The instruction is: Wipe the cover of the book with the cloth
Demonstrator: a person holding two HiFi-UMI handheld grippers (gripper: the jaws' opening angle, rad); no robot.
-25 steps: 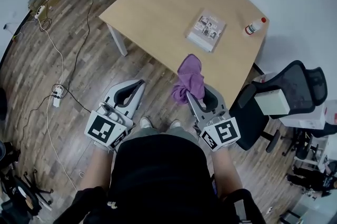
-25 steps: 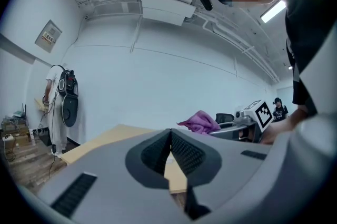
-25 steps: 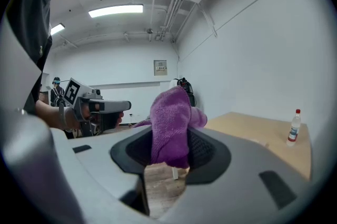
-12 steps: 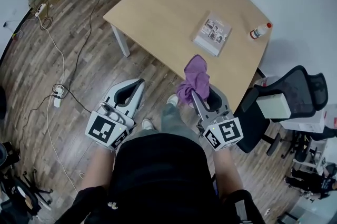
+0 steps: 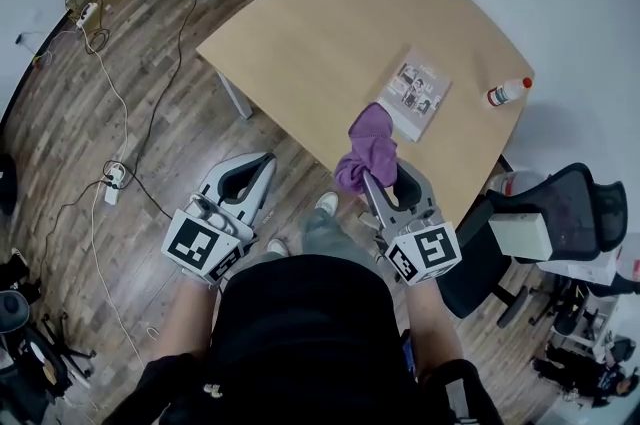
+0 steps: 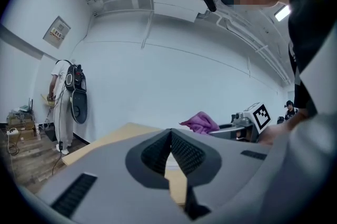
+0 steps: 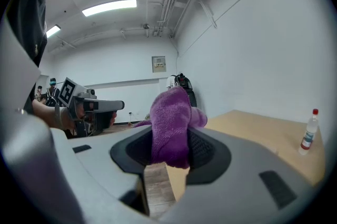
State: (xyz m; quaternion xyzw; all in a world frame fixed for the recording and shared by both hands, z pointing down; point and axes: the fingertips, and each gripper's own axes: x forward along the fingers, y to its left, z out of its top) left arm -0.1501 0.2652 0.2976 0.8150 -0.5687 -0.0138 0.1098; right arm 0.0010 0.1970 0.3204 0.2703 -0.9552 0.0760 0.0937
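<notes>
A purple cloth (image 5: 366,147) bunches up from my right gripper (image 5: 382,181), which is shut on it; in the right gripper view the cloth (image 7: 170,124) fills the gap between the jaws. The book (image 5: 418,93), with a grey photo cover, lies flat on the wooden table (image 5: 330,23) near its right side, beyond the cloth. My left gripper (image 5: 246,175) is shut and empty, held over the floor left of the table's near edge. From the left gripper view, the cloth (image 6: 199,122) and the right gripper's marker cube (image 6: 259,114) show to the right.
A small white bottle with a red cap (image 5: 508,92) lies on the table right of the book. A black office chair (image 5: 545,213) stands at the right with a white box (image 5: 520,234) beside it. Cables and a power strip (image 5: 113,181) lie on the wood floor at left.
The view has shifted, so the table, book and bottle sit further right and lower in the frame. One foot has stepped forward. Both grippers keep their places and grips.
</notes>
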